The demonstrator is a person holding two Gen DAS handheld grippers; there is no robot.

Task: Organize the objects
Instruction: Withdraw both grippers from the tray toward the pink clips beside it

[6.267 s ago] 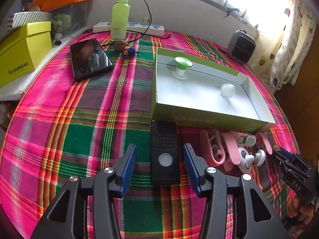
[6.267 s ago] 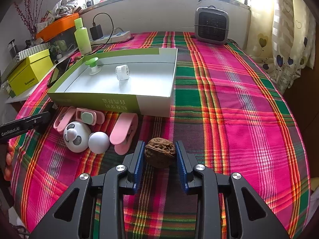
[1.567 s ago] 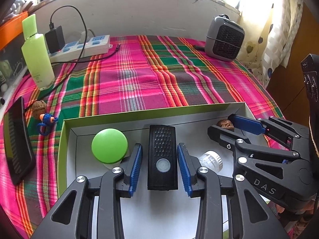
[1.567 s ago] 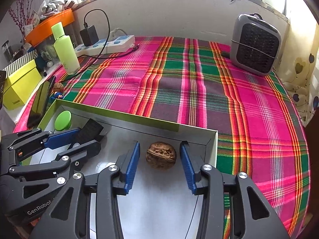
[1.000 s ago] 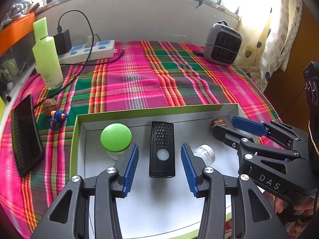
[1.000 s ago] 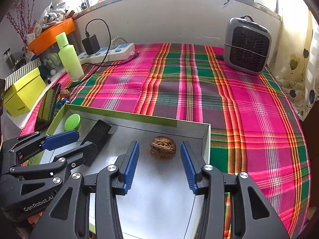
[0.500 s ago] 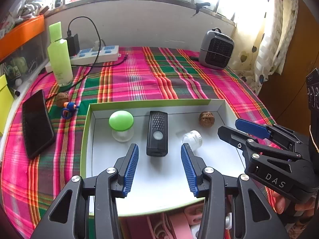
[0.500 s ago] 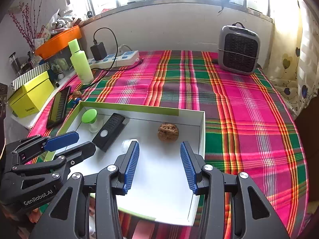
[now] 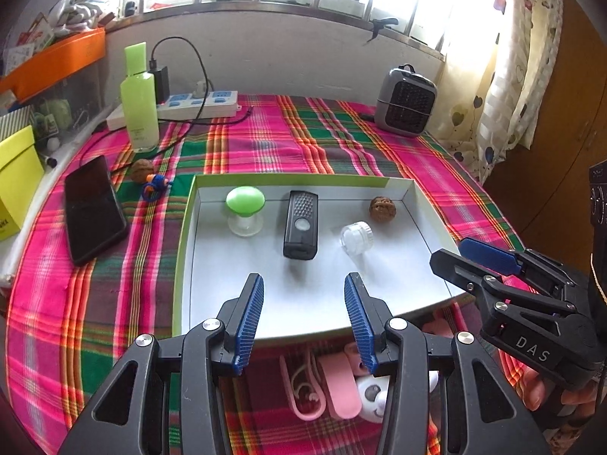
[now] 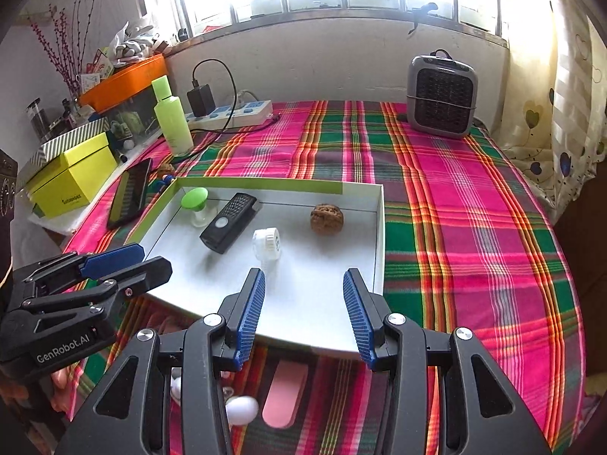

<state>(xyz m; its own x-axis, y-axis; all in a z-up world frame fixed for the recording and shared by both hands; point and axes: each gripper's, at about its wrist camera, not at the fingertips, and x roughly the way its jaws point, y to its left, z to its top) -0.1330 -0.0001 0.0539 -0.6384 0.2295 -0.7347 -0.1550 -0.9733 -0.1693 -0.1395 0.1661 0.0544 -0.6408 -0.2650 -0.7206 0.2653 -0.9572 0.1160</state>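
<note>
Both grippers, left (image 9: pixel 303 318) and right (image 10: pixel 301 313), pull back from box (image 9: pixel 417 204), jaws apart, empty; careless retreat could clip its rim.

A grey heater (image 10: pixel 442 96) stands far right; a green bottle (image 10: pixel 172 117), power strip (image 10: pixel 235 113) and phone (image 9: pixel 93 208) sit left.

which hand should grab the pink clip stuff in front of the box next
Probably left: the left gripper is open, with the pink clips and white toy right below its fingertips. The right gripper has only one pink piece beneath it.
</note>
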